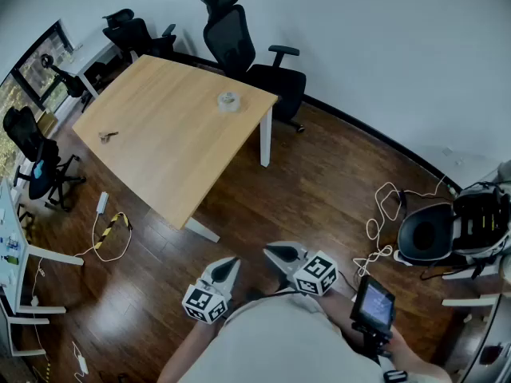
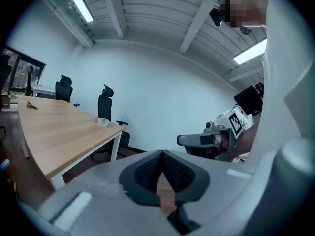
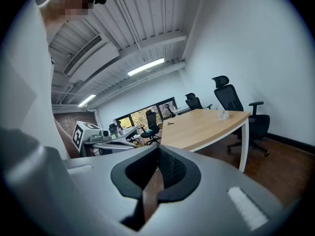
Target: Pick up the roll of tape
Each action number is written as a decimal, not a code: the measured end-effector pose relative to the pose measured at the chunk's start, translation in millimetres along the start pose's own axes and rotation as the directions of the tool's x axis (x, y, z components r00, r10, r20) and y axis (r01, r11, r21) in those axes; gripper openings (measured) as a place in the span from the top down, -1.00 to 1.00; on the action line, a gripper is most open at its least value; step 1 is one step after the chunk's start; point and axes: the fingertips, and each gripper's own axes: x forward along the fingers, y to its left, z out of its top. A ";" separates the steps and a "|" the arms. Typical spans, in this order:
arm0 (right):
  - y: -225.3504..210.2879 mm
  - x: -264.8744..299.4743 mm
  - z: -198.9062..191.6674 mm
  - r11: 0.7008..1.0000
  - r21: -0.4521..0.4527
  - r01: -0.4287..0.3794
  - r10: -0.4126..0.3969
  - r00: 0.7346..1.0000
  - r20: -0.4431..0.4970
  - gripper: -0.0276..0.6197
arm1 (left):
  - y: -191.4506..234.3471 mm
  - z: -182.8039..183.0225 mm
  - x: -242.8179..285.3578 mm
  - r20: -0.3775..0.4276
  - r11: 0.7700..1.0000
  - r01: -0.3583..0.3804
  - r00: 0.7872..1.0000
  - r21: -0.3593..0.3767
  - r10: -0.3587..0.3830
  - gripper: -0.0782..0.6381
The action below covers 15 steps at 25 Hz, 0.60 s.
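Resting on table (image 1: 160, 154): roll of tape (image 1: 228, 100) | left gripper (image 1: 230, 265), right gripper (image 1: 275, 254): jaws together (both empty)

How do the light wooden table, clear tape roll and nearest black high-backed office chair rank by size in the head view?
1. Light wooden table
2. Black high-backed office chair
3. Clear tape roll, far smallest

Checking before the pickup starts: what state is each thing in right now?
Roll of tape: lying flat on the table, untouched.
Left hand-held gripper: shut, empty, away from the table.
Right hand-held gripper: shut, empty, away from the table.
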 end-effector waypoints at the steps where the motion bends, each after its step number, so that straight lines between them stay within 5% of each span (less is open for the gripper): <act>1: -5.4 -3.0 -0.9 1.000 0.001 0.000 0.000 1.000 -0.011 0.89 | -2.0 -0.4 5.4 0.001 1.000 -0.002 1.000 -0.009 0.002 0.77; 8: -34.8 -17.8 3.2 1.000 0.016 -0.007 0.007 0.999 -0.045 0.89 | -0.5 -4.8 32.3 -0.029 0.998 -0.029 0.999 -0.059 0.027 0.77; 15: -86.1 -29.8 26.7 1.000 0.009 -0.015 0.016 0.999 -0.045 0.89 | -6.2 22.8 96.7 -0.006 0.999 -0.011 1.000 -0.034 0.011 0.77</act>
